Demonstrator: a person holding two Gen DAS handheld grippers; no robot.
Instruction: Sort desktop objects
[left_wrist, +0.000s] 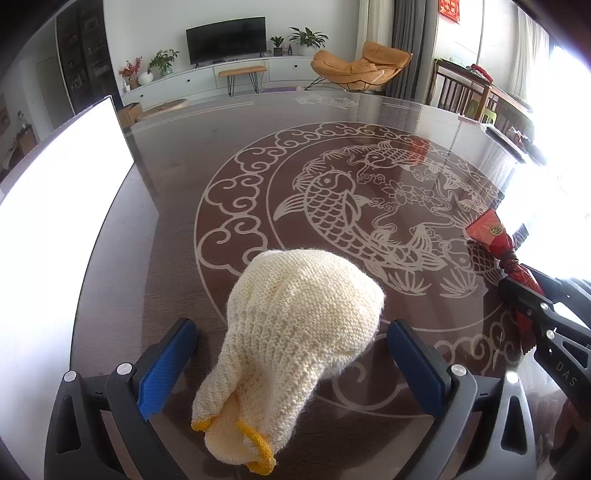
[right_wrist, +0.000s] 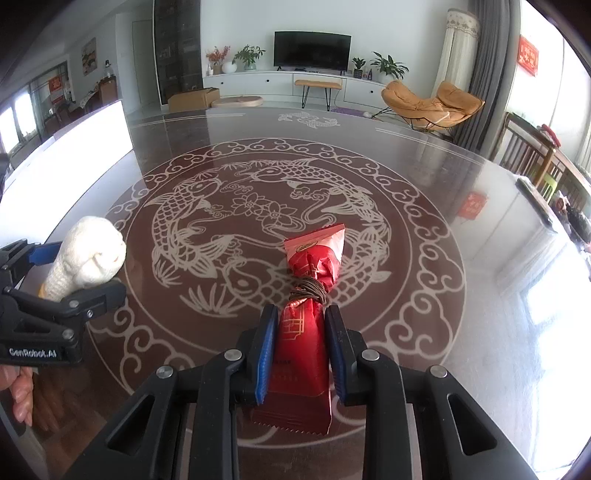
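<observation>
A cream knitted pouch with a yellow-edged opening lies on the dark table between the fingers of my left gripper. The jaws stand wide, with gaps on both sides of the pouch. The pouch and left gripper also show at the left of the right wrist view. My right gripper is shut on a red wrapped packet tied with brown cord, which rests on the table. The packet shows at the right edge of the left wrist view.
The round dark glass table carries a pale carp pattern. A bright white panel stands at the table's left side. Beyond the table are a TV stand, an orange lounge chair and wooden chairs at the right.
</observation>
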